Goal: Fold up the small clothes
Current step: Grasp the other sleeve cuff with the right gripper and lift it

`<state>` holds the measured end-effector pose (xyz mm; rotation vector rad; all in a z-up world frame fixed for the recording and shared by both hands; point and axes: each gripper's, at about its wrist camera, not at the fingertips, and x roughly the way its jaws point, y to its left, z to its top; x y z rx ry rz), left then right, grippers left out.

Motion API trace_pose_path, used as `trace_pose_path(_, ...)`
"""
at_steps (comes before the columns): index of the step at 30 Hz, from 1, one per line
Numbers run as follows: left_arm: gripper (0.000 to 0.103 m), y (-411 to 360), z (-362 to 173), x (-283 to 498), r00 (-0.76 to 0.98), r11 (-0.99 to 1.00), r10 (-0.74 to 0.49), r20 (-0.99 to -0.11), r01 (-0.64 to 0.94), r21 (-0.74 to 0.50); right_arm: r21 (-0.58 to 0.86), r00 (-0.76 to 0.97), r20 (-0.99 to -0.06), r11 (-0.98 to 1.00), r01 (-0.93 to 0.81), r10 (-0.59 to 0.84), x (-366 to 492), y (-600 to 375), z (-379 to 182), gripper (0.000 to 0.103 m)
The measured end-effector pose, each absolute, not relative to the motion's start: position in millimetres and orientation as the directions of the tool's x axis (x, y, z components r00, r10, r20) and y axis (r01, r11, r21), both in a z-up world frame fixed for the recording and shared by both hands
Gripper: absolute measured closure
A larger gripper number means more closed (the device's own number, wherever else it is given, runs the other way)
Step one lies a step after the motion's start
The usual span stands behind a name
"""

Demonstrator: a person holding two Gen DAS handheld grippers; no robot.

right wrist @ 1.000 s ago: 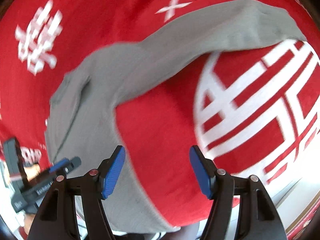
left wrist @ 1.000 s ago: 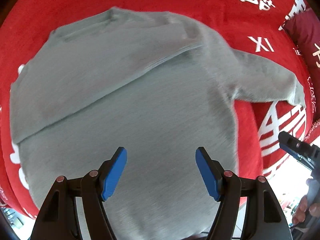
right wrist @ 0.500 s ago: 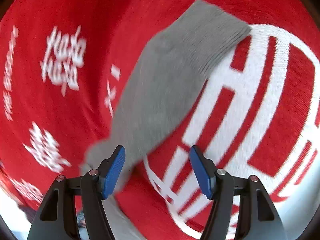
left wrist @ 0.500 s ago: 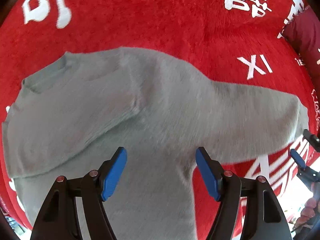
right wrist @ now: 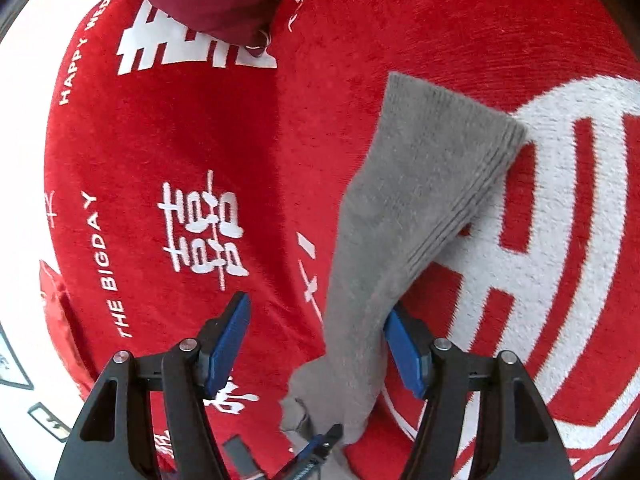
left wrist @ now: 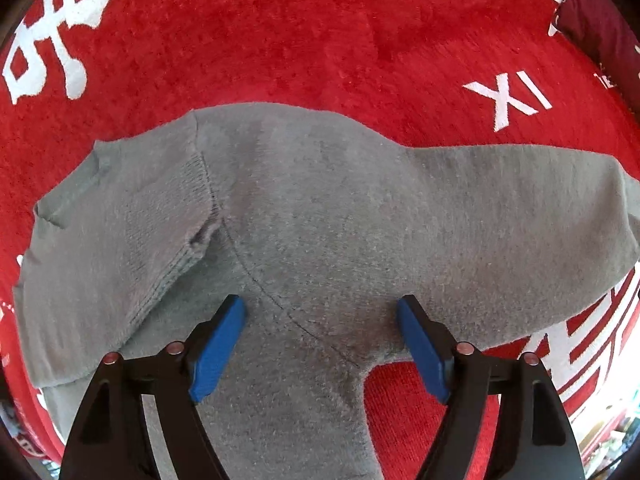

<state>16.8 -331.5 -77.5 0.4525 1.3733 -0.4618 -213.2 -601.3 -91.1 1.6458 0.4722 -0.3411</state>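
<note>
The grey sweater lay flat on the red blanket, its outstretched sleeve running lengthwise past the unclenched right gripper, the nearer one, while the left gripper, jaws opening, hovered empty above the armpit

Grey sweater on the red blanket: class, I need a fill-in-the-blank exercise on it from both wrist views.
1. The sweater is coloured ____.
2. It lies on a blanket coloured ____.
3. Letters beside the sleeve in the left wrist view read ____.
4. The right gripper hangs over the sweater's ____.

Missing words: grey; red; XI; sleeve
</note>
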Motion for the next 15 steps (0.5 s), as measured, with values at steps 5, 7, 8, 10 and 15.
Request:
trace_pose_path(5, 0.025, -343.5, -69.3, 16.6, 0.118, 0.834, -0.098, -0.988, 0.552, -0.017, 0.833, 0.821, -0.532, -0.044, 0.551, 0.207, -190.0, -593.0, -104.9, 0.039)
trace_pose_path(7, 0.025, -345.9, -67.7, 16.4, 0.112, 0.832, -0.108, -0.988, 0.554, -0.028, 0.830, 0.813, -0.537, -0.031, 0.557, 0.226, -181.7, -589.0, -107.5, 0.043)
trace_pose_path(8, 0.025, -349.1, -68.9, 16.0, 0.108, 0.833, -0.110, -0.988, 0.552, -0.032, 0.831, 0.813, -0.535, -0.030, 0.555, 0.230, -181.1, -588.1, -108.6, 0.046)
trace_pose_path(10, 0.025, -360.9, -74.3, 17.3, 0.098, 0.835, -0.112, -0.989, 0.549, -0.040, 0.835, 0.816, -0.527, -0.031, 0.549, 0.239, -176.1, -586.4, -110.3, 0.048)
trace_pose_path(15, 0.025, -377.9, -84.2, 8.2, 0.124, 0.816, -0.094, -0.988, 0.578, -0.006, 0.814, 0.790, -0.565, 0.001, 0.581, 0.237, -173.8, -587.5, -103.8, 0.072)
